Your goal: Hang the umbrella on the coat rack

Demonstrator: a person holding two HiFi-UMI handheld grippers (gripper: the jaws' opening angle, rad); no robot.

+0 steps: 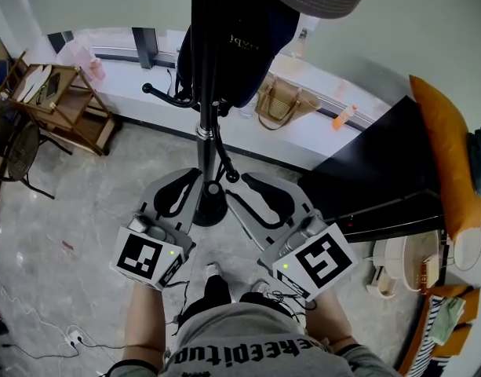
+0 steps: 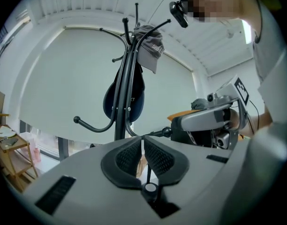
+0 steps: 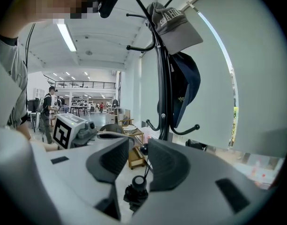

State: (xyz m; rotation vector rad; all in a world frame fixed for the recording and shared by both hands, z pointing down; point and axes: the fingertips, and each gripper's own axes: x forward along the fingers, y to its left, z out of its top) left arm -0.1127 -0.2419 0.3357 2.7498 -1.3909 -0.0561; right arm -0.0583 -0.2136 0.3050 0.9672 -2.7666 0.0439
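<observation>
The black coat rack (image 1: 207,132) stands straight ahead, its round base (image 1: 209,210) just past both grippers. A grey cap (image 3: 176,29) tops it and a navy cap (image 3: 185,90) hangs lower. Along the pole in the head view hangs a long black shape (image 1: 202,30); I cannot tell whether it is the umbrella. My left gripper (image 1: 190,183) (image 2: 143,142) is shut, pads touching, with nothing between them. My right gripper (image 1: 256,191) (image 3: 138,143) is open and empty. Both point at the pole from either side, close to it but apart from it.
A curved hook (image 2: 89,124) of the rack juts out low on the left. A wooden shelf stand (image 1: 60,104) is at far left, a straw bag (image 1: 283,100) on the window sill, a black cabinet (image 1: 381,171) and an orange cushion (image 1: 444,155) at right. Cables (image 1: 60,340) lie on the floor.
</observation>
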